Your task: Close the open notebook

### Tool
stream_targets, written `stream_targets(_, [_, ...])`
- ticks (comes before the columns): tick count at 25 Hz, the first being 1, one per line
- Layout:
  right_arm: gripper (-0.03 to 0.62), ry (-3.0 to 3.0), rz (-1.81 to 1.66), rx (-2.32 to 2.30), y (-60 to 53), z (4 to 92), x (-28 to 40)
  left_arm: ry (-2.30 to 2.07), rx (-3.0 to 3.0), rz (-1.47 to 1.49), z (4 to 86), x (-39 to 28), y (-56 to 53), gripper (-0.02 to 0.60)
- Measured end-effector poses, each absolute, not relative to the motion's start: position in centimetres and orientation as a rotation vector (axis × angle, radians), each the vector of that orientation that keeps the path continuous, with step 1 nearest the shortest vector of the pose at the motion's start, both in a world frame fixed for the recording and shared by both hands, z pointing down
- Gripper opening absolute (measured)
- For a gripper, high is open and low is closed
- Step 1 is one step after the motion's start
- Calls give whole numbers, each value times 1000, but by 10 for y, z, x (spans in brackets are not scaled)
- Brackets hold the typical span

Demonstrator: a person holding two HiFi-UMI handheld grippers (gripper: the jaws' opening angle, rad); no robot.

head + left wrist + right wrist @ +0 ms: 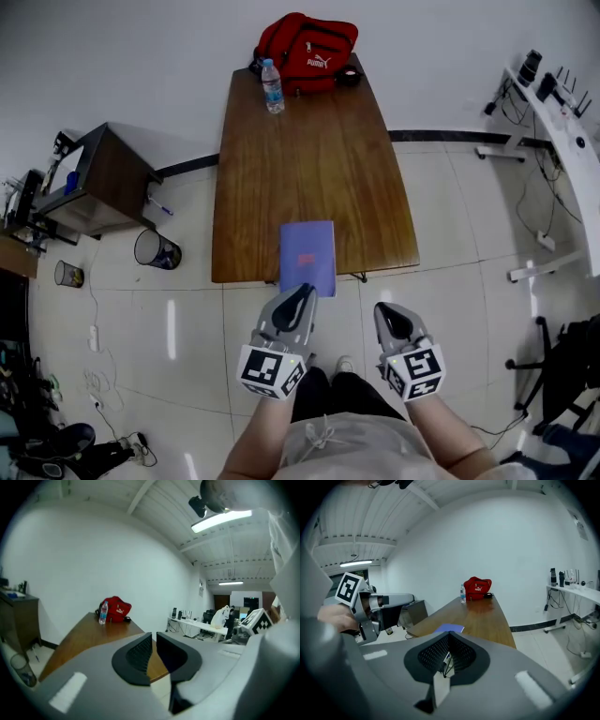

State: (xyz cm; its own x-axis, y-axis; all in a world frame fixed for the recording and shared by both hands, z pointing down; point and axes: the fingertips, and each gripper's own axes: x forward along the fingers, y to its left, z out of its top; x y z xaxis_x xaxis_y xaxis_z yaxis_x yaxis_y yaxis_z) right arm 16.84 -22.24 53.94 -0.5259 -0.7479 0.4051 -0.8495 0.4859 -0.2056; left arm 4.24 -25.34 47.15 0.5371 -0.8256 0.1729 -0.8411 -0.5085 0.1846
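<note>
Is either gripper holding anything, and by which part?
Nothing is held. The left gripper is slightly open and empty, the right gripper shut and empty; the notebook lies free on the table.

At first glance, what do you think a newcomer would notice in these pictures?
The bright red bag at the far end of the long wooden table stands out most, with a water bottle just beside it. Next comes the closed purple notebook at the table's near edge, slightly overhanging it. The left gripper and right gripper are just in front of that edge.
</note>
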Motion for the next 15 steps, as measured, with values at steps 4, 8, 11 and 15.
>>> stream_targets(4, [8,-2523,542,1343,-214,522,156,-1519,2596,74,431,17,-233,6])
stream_targets(8, [8,-2546,531,1331,-198,515,143,-1551,2599,37,418,-1,-213,6])
stream_targets(11, [8,-2545,515,1319,-177,514,128,-1549,2609,18,415,-12,-184,6])
stream_targets(15, [8,-2538,488,1319,-138,512,108,-1550,2621,-5,412,-32,-133,6])
